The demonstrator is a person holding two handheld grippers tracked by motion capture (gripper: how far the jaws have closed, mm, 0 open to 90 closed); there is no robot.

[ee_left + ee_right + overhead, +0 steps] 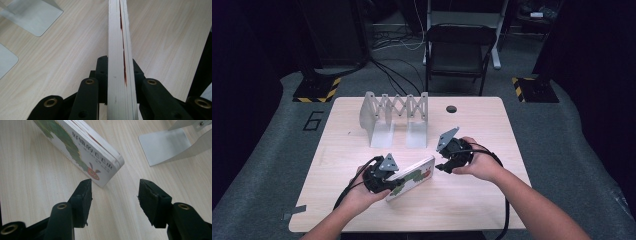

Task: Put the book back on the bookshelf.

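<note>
Our left gripper (393, 183) pinches the book (412, 176) low and centre in the high view, its long axis rising rightward toward our right gripper (443, 166) (jaws spread, empty), just beyond its corner.

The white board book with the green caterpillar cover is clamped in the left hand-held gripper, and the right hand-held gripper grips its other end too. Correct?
Not quite. The right hand-held gripper is open, short of the white board book, as the right gripper view shows. The left hand-held gripper does clamp it.
</note>
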